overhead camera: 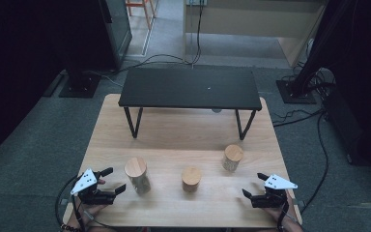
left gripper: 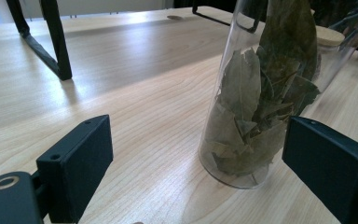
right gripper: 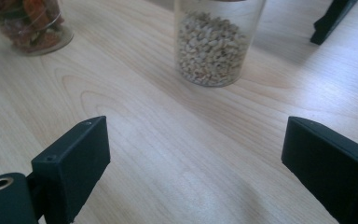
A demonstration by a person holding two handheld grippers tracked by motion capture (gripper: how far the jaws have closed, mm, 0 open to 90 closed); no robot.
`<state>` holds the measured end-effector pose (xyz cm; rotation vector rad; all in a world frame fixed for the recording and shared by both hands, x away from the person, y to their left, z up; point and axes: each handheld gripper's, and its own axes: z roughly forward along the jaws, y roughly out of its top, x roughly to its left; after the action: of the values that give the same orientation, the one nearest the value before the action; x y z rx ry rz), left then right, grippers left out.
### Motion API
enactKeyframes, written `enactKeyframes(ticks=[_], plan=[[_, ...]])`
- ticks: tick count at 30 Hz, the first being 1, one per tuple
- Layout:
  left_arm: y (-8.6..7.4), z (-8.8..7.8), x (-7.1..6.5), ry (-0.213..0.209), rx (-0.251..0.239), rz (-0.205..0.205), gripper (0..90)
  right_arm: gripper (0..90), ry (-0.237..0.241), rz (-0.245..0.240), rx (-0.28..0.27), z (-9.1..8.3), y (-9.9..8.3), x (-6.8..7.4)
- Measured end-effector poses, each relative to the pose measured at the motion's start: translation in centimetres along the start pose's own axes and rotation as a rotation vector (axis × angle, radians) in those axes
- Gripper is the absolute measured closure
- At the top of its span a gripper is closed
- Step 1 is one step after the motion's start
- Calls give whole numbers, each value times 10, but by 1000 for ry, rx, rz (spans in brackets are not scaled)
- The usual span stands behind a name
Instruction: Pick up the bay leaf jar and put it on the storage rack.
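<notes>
three glass jars with wooden lids on the light wooden table (overhead camera: 174,140), all on the near side of the black metal stand (overhead camera: 189,88). tallest, the jar of dried leaves (overhead camera: 137,175), toward the near left of the stand; shorter jar with reddish-brown contents (overhead camera: 191,179) near the stand's middle line but closest to the front edge; jar of pale grains (overhead camera: 232,157) below the stand's right leg, nearest to it of the three. left gripper (overhead camera: 110,181) at the table's front left corner, far from the stand, jaws spread wide and empty, leaf jar (left gripper: 256,98) just ahead and slightly toward the right jaw, not touched. right gripper (overhead camera: 254,185) at the front right corner, likewise wide open with only bare tabletop between the jaws; grain jar (right gripper: 218,43) ahead of it, clearly apart, reddish jar (right gripper: 28,23) off to the upper left in the right gripper view. all three jars upright, lids on.
</notes>
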<state>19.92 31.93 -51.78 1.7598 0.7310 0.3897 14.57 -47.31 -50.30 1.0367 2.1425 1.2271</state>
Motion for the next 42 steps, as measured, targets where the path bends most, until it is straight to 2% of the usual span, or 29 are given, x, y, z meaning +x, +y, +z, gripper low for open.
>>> enactKeyframes(ticks=[5,7,15,21,24,27,30,32,33,37,42], plan=[[-1,-1,-3,20,-9,2,86,75,11,5,-3,0,0,-2],[-3,-3,-2,19,-21,-6,86,75,10,3,-3,0,0,-2],[-3,-3,-3,22,-17,-8,86,75,8,11,0,0,0,-2],[-3,-3,0,10,-18,-16,86,75,8,4,3,1,1,-2],[-5,-5,4,-6,-36,-27,86,75,9,3,4,1,1,-2],[-5,-6,4,-6,-42,-30,86,75,10,4,5,1,1,-2],[0,-6,1,-5,-30,-32,86,75,9,3,6,1,1,-2],[8,-4,-3,-1,3,-29,86,75,9,3,6,1,1,-2],[15,-2,-9,11,29,-15,87,75,10,4,6,1,1,-2],[19,-1,-13,0,15,-21,87,75,14,6,2,1,1,-3],[34,4,-26,-17,52,15,86,75,13,6,1,1,0,-3]])
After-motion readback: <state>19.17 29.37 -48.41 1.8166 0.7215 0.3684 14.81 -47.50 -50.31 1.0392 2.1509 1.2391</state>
